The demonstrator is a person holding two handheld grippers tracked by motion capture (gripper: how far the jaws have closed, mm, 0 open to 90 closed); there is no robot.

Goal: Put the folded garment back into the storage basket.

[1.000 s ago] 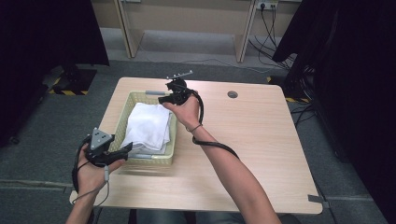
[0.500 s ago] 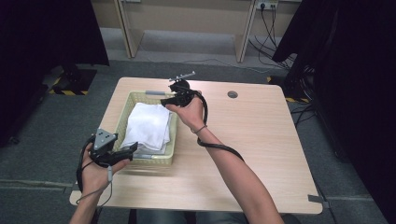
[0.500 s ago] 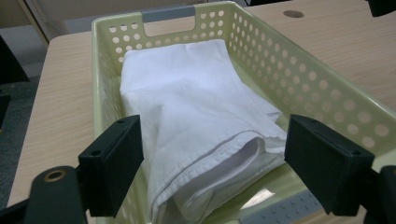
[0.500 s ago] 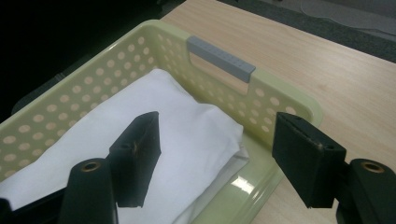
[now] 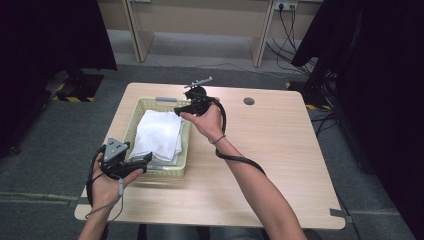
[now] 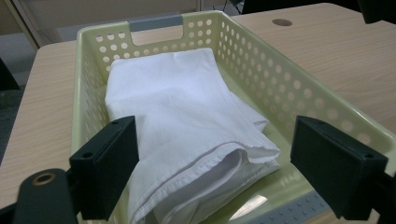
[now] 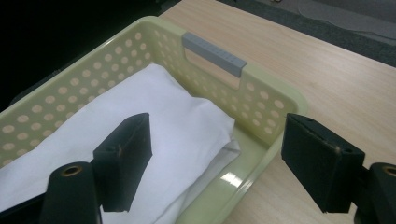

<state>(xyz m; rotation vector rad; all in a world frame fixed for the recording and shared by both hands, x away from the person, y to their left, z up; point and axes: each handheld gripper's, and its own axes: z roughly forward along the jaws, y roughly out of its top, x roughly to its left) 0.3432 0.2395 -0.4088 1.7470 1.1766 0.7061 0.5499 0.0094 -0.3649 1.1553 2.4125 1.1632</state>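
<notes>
Both grippers, left [image 5: 145, 159] and right [image 5: 178, 109], have just been opening and are holding nothing; the cloth [image 5: 160, 134] in the basket [image 5: 184, 150] looks soft, light, best pinched at its folded edges.

A basket [image 5: 184, 150] sits on the left half of a desk [image 5: 280, 150]. A folded cloth [image 5: 159, 134] lies inside the basket. The left gripper [image 5: 145, 161] is at the basket's near end, just above its rim. The right gripper [image 5: 181, 111] is at the basket's far right corner. A round hole [image 5: 249, 101] in the desk lies right of the basket, near the far edge.
</notes>
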